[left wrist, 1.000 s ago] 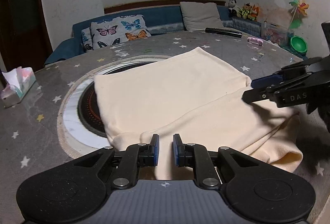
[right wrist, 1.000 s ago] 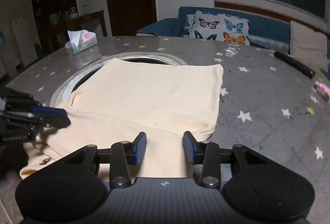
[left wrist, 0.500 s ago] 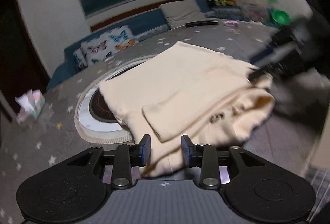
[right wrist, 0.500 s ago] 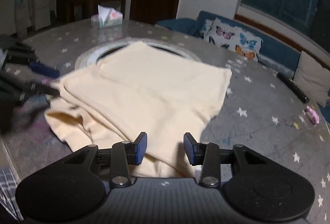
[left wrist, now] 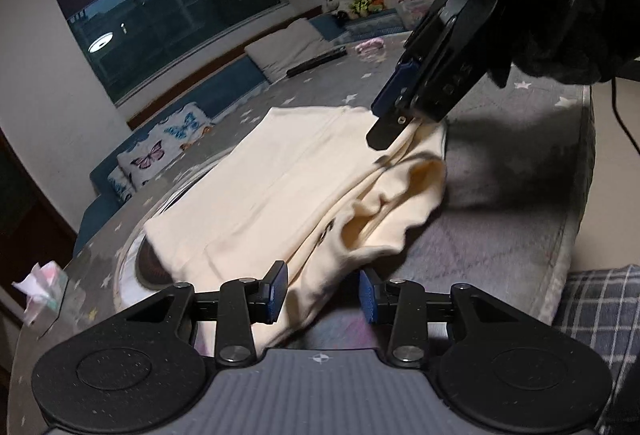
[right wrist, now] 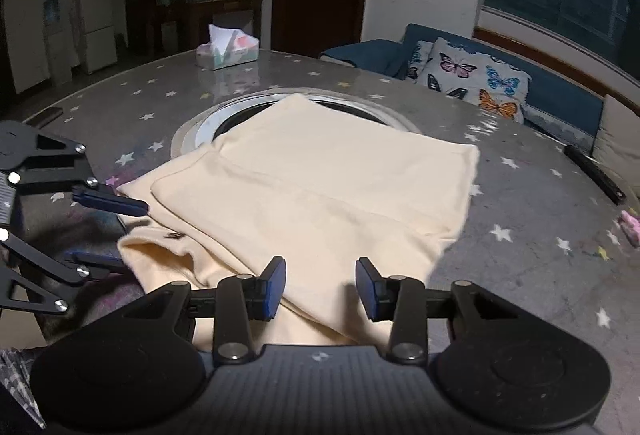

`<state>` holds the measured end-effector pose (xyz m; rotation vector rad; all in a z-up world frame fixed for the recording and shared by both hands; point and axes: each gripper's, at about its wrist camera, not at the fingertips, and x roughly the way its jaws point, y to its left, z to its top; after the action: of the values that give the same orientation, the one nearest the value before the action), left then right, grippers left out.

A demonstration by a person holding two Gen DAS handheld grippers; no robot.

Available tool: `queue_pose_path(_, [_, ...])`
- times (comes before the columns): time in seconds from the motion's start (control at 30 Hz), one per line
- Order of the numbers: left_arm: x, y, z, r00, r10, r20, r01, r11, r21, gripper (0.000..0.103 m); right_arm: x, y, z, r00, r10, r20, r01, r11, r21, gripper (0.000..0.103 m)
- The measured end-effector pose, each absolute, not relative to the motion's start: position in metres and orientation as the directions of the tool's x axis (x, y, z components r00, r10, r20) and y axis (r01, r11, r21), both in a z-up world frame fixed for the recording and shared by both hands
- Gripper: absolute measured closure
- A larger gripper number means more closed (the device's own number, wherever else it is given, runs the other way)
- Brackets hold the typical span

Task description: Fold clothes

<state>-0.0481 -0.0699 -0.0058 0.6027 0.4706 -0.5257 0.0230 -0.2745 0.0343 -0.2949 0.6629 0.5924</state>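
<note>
A cream garment (left wrist: 288, 187) lies folded on the round grey star-patterned table (left wrist: 500, 235), partly over the dark inset ring. It also shows in the right wrist view (right wrist: 320, 187). My left gripper (left wrist: 322, 295) is open, its jaws wide on either side of the garment's near hem, holding nothing. My right gripper (right wrist: 320, 287) is open over the garment's near edge. In the left wrist view the right gripper (left wrist: 390, 115) hangs above the garment's far corner. In the right wrist view the left gripper (right wrist: 108, 231) sits open at the garment's left corner.
A tissue box (right wrist: 226, 51) stands at the table's far side. A black remote (right wrist: 596, 175) and a pink object (right wrist: 630, 225) lie at the right. A sofa with a butterfly cushion (right wrist: 472, 75) is behind. Plaid cloth (left wrist: 600, 299) shows at the table's near edge.
Both grippers have pulled back and risen from the garment. The left gripper's jaws have opened wider. The garment's front portion now lies folded over in a bunched layer.
</note>
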Motion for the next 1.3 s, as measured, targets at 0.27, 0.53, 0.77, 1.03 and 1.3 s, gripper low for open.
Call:
queue_pose_path(0.27, [-0.023,-0.064,0.009,0.752,-0.375,-0.542,0.588,0.753,0.296,0.092,0.001,-0.293,0.038,0.626,0.403,-0.668,-0.640,0.755,-0.145,0.052])
queue_pose_path(0.53, [0.020,-0.049,0.028,0.739,-0.376,-0.559,0.544,0.822,0.165,0.093,-0.006,-0.272,0.019,0.631,0.423,-0.650,-0.714,0.645,-0.273,0.049])
queue_pose_path(0.77, [0.016,-0.047,0.024,0.732,-0.380,-0.566,0.551,0.819,0.162,0.089,0.009,-0.261,0.014,0.639,0.429,-0.638,-0.710,0.648,-0.275,0.074])
queue_pose_path(1.03, [-0.019,-0.040,0.011,0.747,-0.350,-0.565,0.554,0.797,0.238,0.074,0.020,-0.270,0.027,0.605,0.446,-0.659,-0.700,0.692,-0.175,0.091])
queue_pose_path(1.3, [-0.029,-0.039,-0.007,0.776,-0.282,-0.565,0.537,0.764,0.357,0.080,0.023,-0.272,0.040,0.624,0.453,-0.637,-0.675,0.724,-0.146,0.093])
